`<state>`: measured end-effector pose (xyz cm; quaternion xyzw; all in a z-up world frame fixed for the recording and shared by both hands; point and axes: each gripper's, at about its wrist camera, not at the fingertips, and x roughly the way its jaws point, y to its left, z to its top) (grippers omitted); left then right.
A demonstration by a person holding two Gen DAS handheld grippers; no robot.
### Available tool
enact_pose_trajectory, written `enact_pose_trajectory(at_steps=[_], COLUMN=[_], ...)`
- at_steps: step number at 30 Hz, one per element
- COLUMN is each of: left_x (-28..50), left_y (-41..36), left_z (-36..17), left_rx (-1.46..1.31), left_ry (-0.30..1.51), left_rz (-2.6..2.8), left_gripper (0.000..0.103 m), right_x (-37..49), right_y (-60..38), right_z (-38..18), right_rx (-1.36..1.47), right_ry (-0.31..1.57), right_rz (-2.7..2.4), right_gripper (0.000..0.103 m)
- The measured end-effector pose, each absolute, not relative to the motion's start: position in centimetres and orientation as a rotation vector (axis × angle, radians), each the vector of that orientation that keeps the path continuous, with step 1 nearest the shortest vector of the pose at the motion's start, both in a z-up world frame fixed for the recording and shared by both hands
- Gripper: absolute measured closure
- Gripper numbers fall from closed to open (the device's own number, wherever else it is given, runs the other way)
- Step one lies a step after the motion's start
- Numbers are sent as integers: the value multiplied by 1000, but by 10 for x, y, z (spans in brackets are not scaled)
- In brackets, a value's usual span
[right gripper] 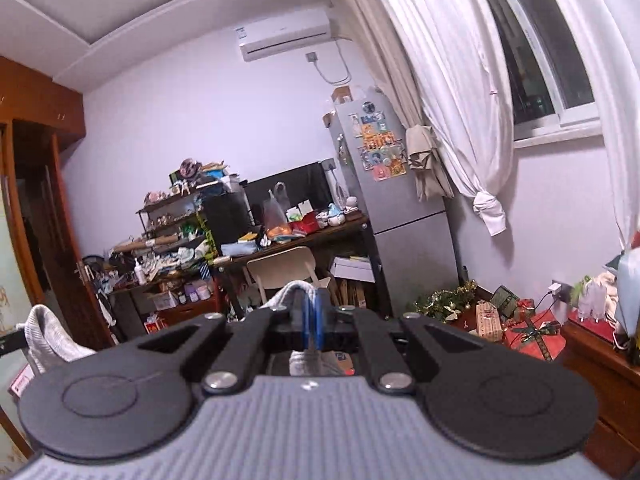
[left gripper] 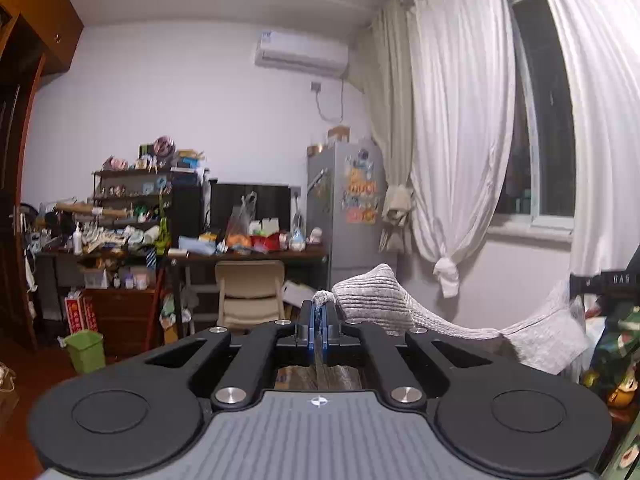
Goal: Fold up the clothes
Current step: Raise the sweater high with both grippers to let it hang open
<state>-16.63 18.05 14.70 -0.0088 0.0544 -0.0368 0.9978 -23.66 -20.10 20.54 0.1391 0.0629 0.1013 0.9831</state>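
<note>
A light grey ribbed knit garment (left gripper: 384, 300) hangs in the air between both grippers. My left gripper (left gripper: 319, 312) is shut on one corner of it, and the cloth runs from the blue pads off to the right and sags toward the other gripper at the frame's edge. In the right wrist view my right gripper (right gripper: 310, 312) is shut on another corner of the grey garment (right gripper: 294, 292), which bunches over the fingertips and trails left, where more of it shows low at the left edge. Both grippers point about level into the room.
Ahead stand a cluttered desk (left gripper: 248, 254) with a beige chair (left gripper: 250, 292), a grey fridge (left gripper: 352, 216) and a green bin (left gripper: 86, 350). White curtains (left gripper: 460, 140) and a window are on the right. Wrapped gift boxes (right gripper: 528, 332) lie on the floor by a low wooden cabinet.
</note>
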Motion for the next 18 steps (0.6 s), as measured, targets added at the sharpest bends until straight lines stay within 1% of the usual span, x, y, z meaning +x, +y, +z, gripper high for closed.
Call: enact_pose_trajectory(at_steps=[3, 6, 11, 18], left_x=[-156, -134, -81, 18], left_y=[182, 186, 196, 214], left_z=[130, 105, 54, -21], left_rx=[-18, -30, -73, -141], left_ry=[152, 220, 358, 523], left_rz=[-62, -44, -16, 38], left_gripper=[100, 100, 100, 100], right_x=[-227, -201, -138, -14], right_y=[-192, -186, -184, -185], right_z=[202, 180, 122, 32], right_rx=[263, 260, 263, 255], right_ry=[167, 241, 368, 528], right_rz=[201, 191, 179, 180], right_gripper=[100, 100, 100, 100])
